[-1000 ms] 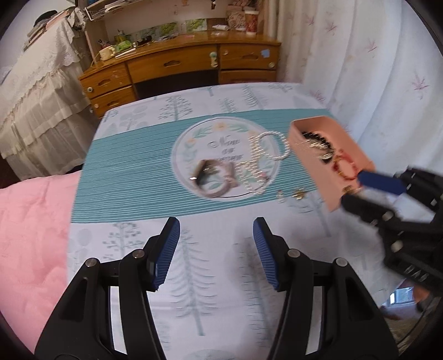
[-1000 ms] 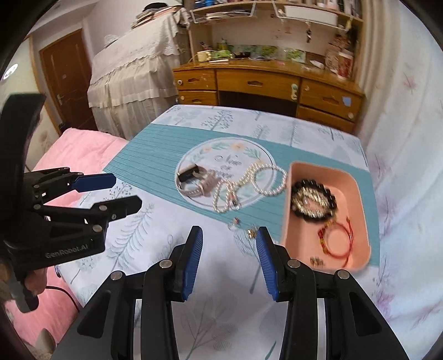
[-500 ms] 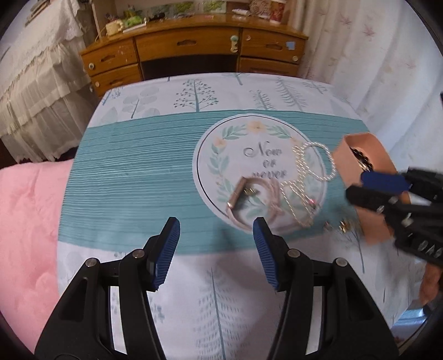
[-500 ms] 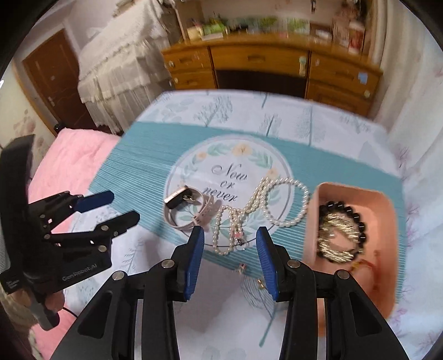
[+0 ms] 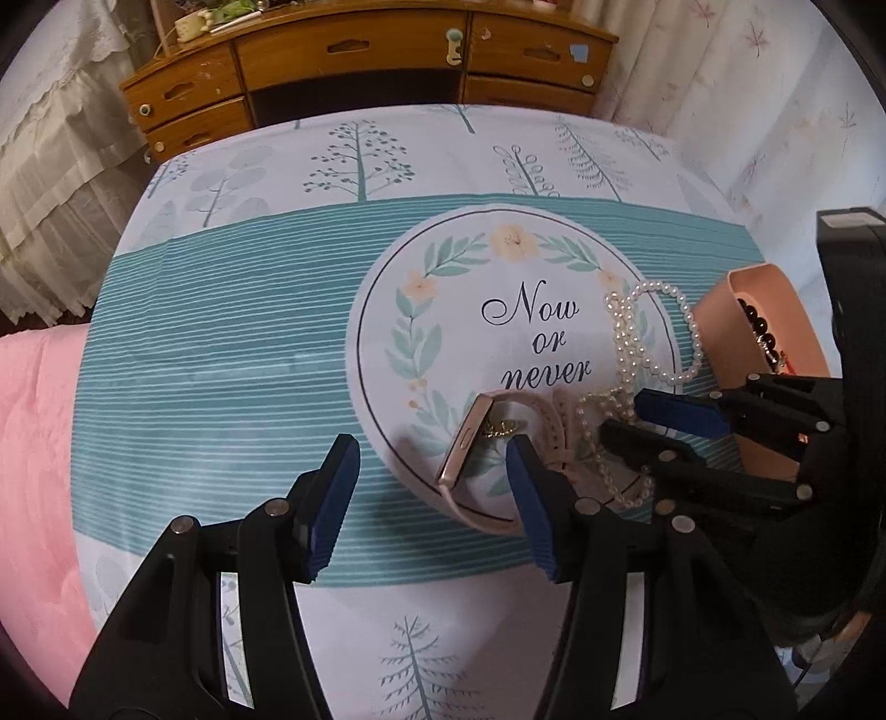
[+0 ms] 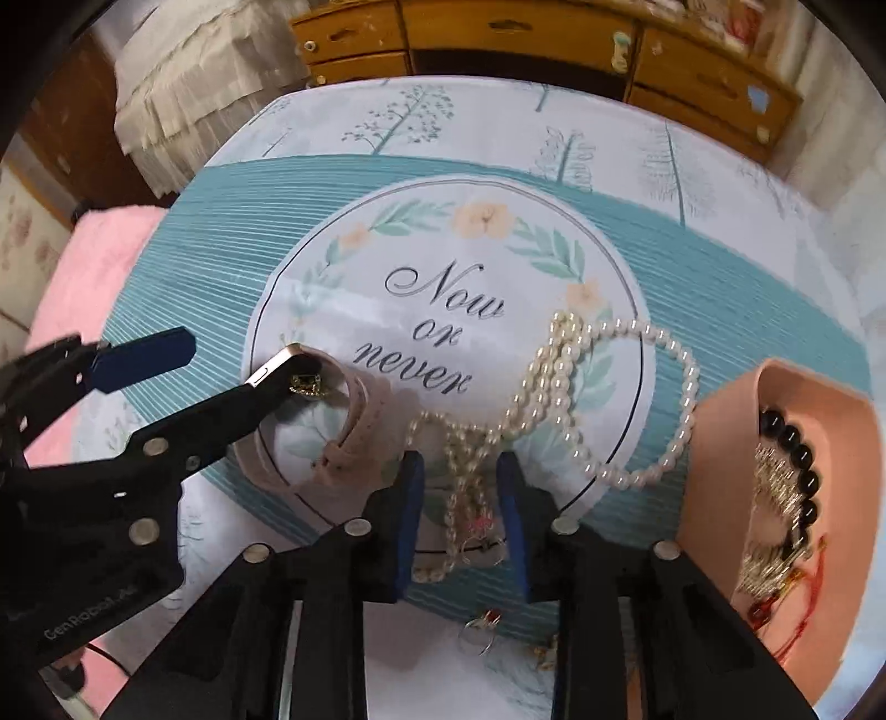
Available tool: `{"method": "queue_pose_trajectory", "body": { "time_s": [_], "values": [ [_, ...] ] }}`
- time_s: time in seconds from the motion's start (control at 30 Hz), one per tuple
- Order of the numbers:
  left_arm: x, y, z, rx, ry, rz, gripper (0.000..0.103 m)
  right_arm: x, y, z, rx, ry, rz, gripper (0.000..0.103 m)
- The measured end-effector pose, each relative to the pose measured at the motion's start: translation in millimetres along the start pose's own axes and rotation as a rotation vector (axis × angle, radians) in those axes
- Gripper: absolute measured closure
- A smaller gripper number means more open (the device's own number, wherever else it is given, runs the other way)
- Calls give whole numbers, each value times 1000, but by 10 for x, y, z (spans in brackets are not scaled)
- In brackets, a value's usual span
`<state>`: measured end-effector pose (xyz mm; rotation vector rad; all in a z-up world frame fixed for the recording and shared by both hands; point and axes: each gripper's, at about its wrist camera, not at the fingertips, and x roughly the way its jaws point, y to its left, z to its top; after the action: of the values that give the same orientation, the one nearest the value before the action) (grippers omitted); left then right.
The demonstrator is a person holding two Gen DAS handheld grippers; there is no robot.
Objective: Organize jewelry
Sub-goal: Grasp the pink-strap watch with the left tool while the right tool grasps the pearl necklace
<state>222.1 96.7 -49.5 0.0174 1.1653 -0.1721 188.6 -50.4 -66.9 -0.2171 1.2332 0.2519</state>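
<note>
You brought both grippers down and forward toward the cloth, so the right gripper [image 6: 459, 493] came to straddle the pearl necklace [image 6: 559, 387] at lower centre, and the left gripper [image 5: 429, 487] closed in beside the watch [image 5: 465, 443].

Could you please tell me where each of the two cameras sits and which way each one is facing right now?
Left wrist view: on the left hand-held gripper, facing forward and down at the watch; its own open fingers and the right hand-held gripper show.
Right wrist view: on the right hand-held gripper, facing forward and down at the pearl necklace between its open fingers; the left hand-held gripper shows at left.
Shared: watch, pearl necklace, pink tray, tablecloth, wooden desk.
</note>
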Motion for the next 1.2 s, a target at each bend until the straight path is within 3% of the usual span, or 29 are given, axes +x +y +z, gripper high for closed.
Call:
{"method": "queue_pose_trajectory", "body": {
  "time_s": [0.07,0.2,0.5,0.67,0.7,0.8,1.0,1.2],
  "values": [
    [51,-8,6,4,11,8,51,16,16,-9,-23,-5,-31,94],
    [132,3,-11,-12,48,11,51,-37,-45,-55,-5,-27,-12,98],
    [229,126,-122,-133,152,35,51,-318,-125,-167,29,-82,65,98],
    [266,90,-124,-147,147,75,51,-508,-76,-205,19,-125,95,98],
    [267,79,-126,-147,143,84,55,-554,-74,-224,20,-132,102,98],
    [245,14,-104,-133,130,89,100,-663,-85,-274,22,-149,119,98],
    [100,-28,-103,-143,85,83,101,-882,-174,-351,46,-193,150,98],
    [-426,-68,-9,-131,-28,41,101,-1191,-280,-433,72,-257,176,98]
  ]
}}
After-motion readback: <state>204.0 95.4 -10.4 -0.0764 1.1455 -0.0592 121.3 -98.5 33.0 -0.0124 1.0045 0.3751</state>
